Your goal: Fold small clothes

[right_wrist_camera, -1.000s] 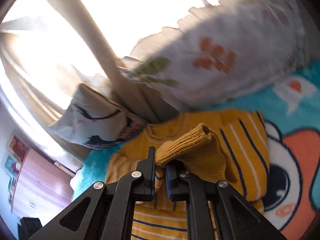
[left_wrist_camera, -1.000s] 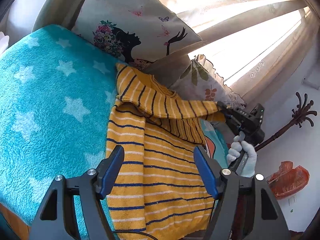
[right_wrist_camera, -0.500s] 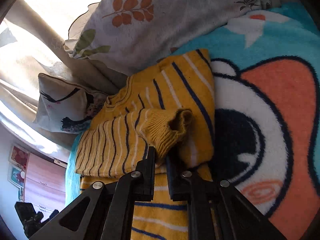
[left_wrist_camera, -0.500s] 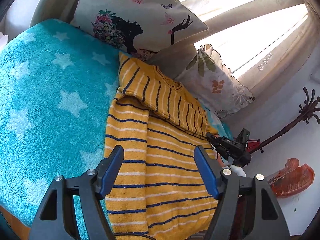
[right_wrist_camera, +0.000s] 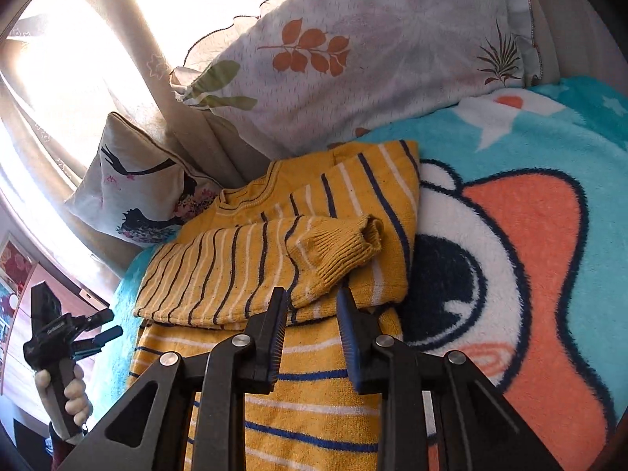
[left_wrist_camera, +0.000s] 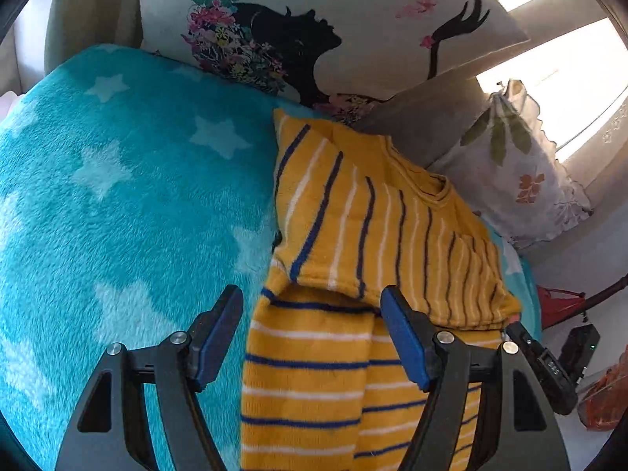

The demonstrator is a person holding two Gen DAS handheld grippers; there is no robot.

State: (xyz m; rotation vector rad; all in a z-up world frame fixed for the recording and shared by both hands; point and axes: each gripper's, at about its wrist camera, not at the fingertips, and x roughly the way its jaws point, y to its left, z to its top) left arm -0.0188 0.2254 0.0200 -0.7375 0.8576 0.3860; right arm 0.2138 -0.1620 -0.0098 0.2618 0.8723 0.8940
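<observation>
We are holding both the left gripper [left_wrist_camera: 312,335] and the right gripper [right_wrist_camera: 312,324] parted and empty at the yellow sweater's [left_wrist_camera: 376,227] six-o'clock fold edge; teal blanket [left_wrist_camera: 117,196] is lying bare toward nine.

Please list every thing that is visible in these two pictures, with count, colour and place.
sweater: one, yellow with blue and white stripes, on the blanket, both sleeves folded across the chest
blanket: one, turquoise with white stars and a cartoon print, under the sweater
silhouette pillow: one, cream with a black figure, behind the sweater
leaf pillow: one, white with orange and green leaves, beside it
curtain: beige, at the window
left tool: one, black with blue pads, open over the sweater
right tool: one, black, open near the cuff
</observation>
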